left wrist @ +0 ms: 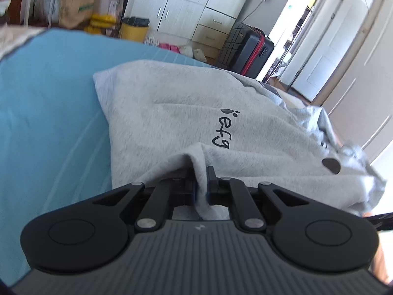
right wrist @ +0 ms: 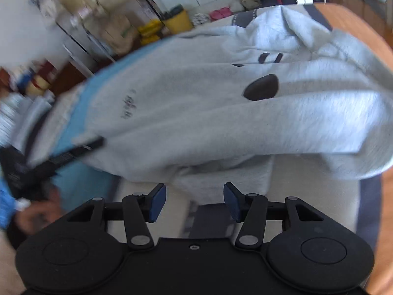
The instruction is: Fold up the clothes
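A: On the blue sheet (left wrist: 49,113) of the bed: grey sweatshirt (left wrist: 186,113), spread flat on its far part, black lettering on the chest. Its near edge is lifted into a ridge.

B: Left gripper (left wrist: 202,184)?

A: Clamped tight on that ridge. A fold of grey cloth runs down between the two fingers and comes out below them against the gripper body. Jaws nearly together, cloth pinched.

B: And the right gripper (right wrist: 194,202)?

A: Jaws standing apart, blue pads (right wrist: 157,202) showing on both sides, nothing between them. The sweatshirt's hem hangs just beyond the tips, close but apart as far as the right wrist view shows. That view is motion-blurred, so fine contact is hard to read.

B: What of the garment from that side?

A: A thick rolled fold crosses the view, with a dark oval mark (right wrist: 261,87) on it and two short dark bars farther off. The hood or collar bunches at the far right. A pale cover lies under the near edge.

B: Anything of the person?

A: A hand (right wrist: 40,215) at the left edge of the right wrist view, beside the black body of the other tool.

B: Surroundings?

A: Far side of the room: white wardrobe (left wrist: 186,7), yellow bin (left wrist: 133,30), black suitcase with red trim (left wrist: 246,49), open white door (left wrist: 326,56) at the right.
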A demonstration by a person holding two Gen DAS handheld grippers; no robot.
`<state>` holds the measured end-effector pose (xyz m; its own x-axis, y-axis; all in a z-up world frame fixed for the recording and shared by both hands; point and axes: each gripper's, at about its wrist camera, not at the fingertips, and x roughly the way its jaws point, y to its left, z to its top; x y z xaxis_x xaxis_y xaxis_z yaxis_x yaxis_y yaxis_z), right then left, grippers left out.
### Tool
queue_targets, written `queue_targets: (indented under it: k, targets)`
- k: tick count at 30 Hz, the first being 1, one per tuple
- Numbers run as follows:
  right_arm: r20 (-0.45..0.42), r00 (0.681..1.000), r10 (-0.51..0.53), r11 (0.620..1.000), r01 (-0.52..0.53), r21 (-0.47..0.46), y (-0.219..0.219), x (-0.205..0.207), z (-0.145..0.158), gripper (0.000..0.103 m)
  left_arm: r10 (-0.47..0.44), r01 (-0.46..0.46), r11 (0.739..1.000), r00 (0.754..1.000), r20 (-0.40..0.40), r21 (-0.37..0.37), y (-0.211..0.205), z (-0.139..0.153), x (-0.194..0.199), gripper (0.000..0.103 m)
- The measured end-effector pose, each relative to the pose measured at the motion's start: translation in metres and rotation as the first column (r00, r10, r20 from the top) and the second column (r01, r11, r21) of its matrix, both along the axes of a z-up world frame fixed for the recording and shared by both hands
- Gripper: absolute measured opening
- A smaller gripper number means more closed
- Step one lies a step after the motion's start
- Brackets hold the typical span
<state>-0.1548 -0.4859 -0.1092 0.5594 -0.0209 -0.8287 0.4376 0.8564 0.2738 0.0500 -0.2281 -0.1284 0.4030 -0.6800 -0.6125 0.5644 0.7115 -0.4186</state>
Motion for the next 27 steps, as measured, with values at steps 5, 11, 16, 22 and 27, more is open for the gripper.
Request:
queue_targets:
  k: [5,11,16,22,27]
  targets:
    - [-0.058,0.989,0.136,0.973,-0.144,-0.179,0.019,0.012,-0.004,0.064,0.012,-0.012,1.0,0.999,-0.034,-0.017,0.001,-0.004,0.002,0.007]
    - [-0.103,0.994,0.047,0.961,-0.073,-0.268,0.019,0.018,-0.016,0.065,0.007,-0.009,0.999,0.999,-0.045,-0.038,0.002,-0.002,0.002,0.007]
    - [-0.08,0.995,0.051,0.97,-0.068,-0.232,0.022,0.026,-0.017,0.066,0.011,-0.016,0.998,0.997,-0.075,-0.059,0.005,-0.003,0.002,0.007]
    - [-0.119,0.982,0.147,0.93,-0.178,-0.321,0.045,0.034,-0.029,0.066,0.001,-0.005,0.998,0.998,-0.056,-0.065,0.004,0.001,-0.002,0.007]
    - [-0.032,0.981,0.19,0.879,-0.184,-0.441,0.05,0.03,-0.024,0.016,-0.004,0.003,1.0,1.0,-0.029,-0.024,-0.002,-0.002,-0.001,0.007]
